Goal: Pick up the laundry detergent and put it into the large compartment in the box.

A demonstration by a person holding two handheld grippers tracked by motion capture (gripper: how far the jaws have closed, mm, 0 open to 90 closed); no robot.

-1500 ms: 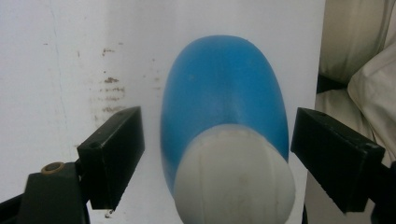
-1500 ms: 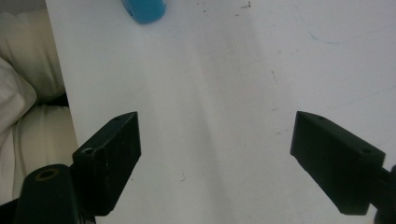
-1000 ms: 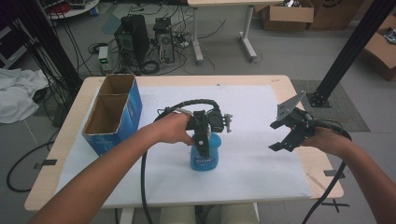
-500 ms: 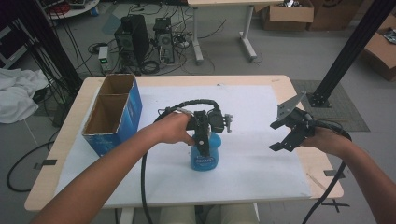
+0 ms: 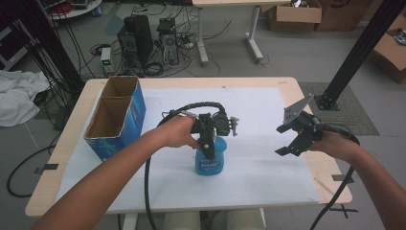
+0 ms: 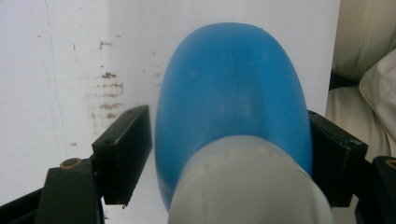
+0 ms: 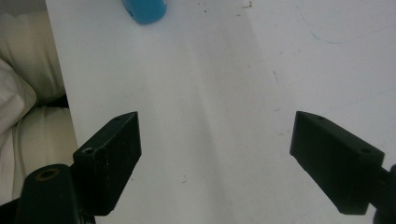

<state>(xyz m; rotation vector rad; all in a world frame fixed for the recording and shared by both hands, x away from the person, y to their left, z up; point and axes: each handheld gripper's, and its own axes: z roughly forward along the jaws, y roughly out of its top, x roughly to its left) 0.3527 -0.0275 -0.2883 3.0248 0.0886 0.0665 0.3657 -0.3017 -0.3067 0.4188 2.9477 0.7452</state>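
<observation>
white-papered table (image 5: pixel 268 120), blue bottle (image 5: pixel 208 158) upright near its front middle. left tongs (image 5: pixel 207 143) straddling it from above, jaws at both sides, seemingly gripping. right tongs (image 5: pixel 294 139) wide apart, empty, well off rightward.

blue bottle (image 5: pixel 208 162), white cap (image 6: pixel 250 186); blue box (image 5: pixel 116 118).

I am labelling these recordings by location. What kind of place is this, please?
Probably a lab or workshop, not a home. Two computer towers stand on the floor amid loose cables, cardboard boxes lie behind, and the work table is covered with white paper.
</observation>
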